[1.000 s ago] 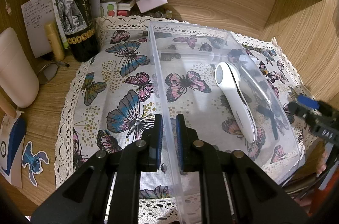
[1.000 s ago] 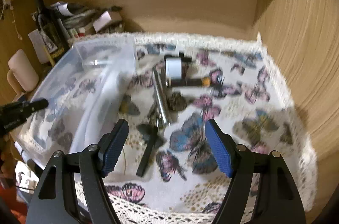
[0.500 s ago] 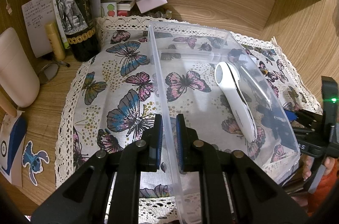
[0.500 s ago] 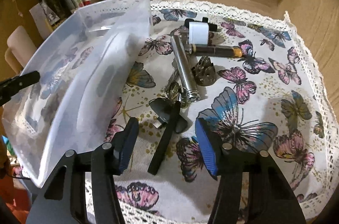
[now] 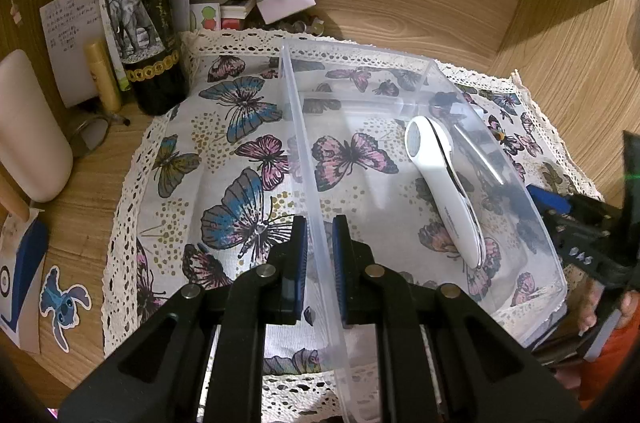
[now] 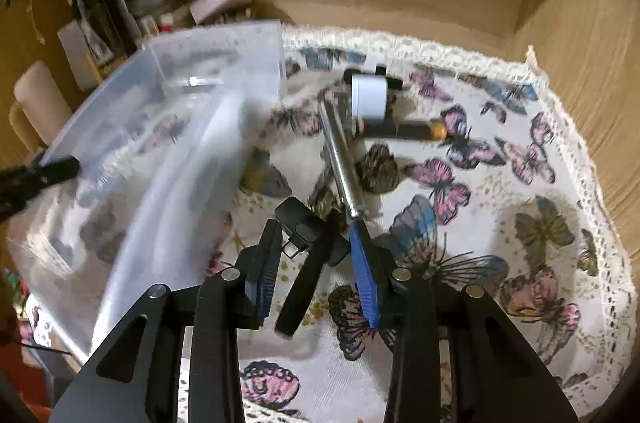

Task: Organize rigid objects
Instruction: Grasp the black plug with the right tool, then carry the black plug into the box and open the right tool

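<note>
Clear plastic bin [image 5: 500, 159] wall is clamped in the left claw [image 5: 319, 243]; the right claw [image 6: 314, 259], pads apart, straddles a black-handled tool [image 6: 304, 275].

Left hand-held gripper [image 5: 318, 255] clamped; right [image 6: 314, 263] part-open.

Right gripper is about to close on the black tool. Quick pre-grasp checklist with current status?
1. Left gripper clamped on the clear bin wall: ok, a finger on each side of the wall.
2. Black tool between the right gripper fingers: ok, handle runs through the gap.
3. Right fingers open enough to close on it: ok, space shows on both sides.
4. Neighbours clear of the grasp: not ok, the silver tube ends right at the right finger's tip.
5. Drop room in the bin: ok, only the white device lies inside, near the far wall.
6. Tool contact with fingers: cannot tell, view is blurred.
</note>
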The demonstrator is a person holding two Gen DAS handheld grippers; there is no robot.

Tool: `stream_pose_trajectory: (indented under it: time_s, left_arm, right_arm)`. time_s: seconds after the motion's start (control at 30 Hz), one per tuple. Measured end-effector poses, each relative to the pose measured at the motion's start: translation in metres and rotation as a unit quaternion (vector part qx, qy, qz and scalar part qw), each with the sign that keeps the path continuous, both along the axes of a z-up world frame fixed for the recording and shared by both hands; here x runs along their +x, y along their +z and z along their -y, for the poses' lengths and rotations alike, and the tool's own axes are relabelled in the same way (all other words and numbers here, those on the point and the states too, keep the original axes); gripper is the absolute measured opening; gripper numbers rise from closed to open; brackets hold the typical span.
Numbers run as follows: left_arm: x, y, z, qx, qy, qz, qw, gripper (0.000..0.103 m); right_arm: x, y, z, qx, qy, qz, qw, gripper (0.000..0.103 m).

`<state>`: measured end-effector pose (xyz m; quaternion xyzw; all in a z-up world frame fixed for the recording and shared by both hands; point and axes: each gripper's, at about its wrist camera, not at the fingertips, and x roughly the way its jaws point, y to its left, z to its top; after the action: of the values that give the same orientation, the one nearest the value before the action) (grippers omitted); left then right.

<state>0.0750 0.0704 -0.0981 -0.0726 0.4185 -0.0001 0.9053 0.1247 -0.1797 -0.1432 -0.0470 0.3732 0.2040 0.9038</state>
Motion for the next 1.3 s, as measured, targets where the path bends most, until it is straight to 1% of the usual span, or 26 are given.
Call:
stream_pose_trajectory:
  time_s: [0.2, 0.37, 0.5, 0.67, 0.77, 0.97, 1.3]
  left_arm:
    - [0.001, 0.001, 0.0, 0.0, 0.001, 0.002, 1.0, 0.013]
    - [0.002, 0.002, 0.001, 0.001, 0.001, 0.003, 1.0, 0.013]
    - [0.002, 0.003, 0.002, 0.004, -0.001, 0.005, 1.0, 0.013]
    - [0.003, 0.003, 0.002, 0.004, -0.001, 0.005, 1.0, 0.013]
    - [0.003, 0.003, 0.002, 0.005, -0.001, 0.005, 1.0, 0.013]
    - [0.003, 0.002, 0.001, 0.006, -0.004, 0.007, 1.0, 0.013]
    - [0.003, 0.001, -0.001, 0.003, -0.008, 0.006, 0.9999, 0.013]
  right_arm:
    - [-0.008, 0.029, 0.003, 0.016, -0.004, 0.04, 0.999, 0.032]
    - [-0.013, 0.054, -0.002, 0.024, 0.007, 0.079, 0.997, 0.032]
    - [-0.014, 0.068, -0.012, 0.031, 0.023, 0.099, 0.994, 0.032]
    - [-0.016, 0.076, -0.031, 0.04, 0.051, 0.112, 0.992, 0.032]
    - [-0.014, 0.076, -0.047, 0.039, 0.069, 0.11, 0.991, 0.032]
    - [-0.006, 0.065, -0.074, 0.025, 0.101, 0.087, 0.991, 0.032]
    - [0.0, 0.04, -0.114, -0.023, 0.154, 0.04, 0.987, 0.032]
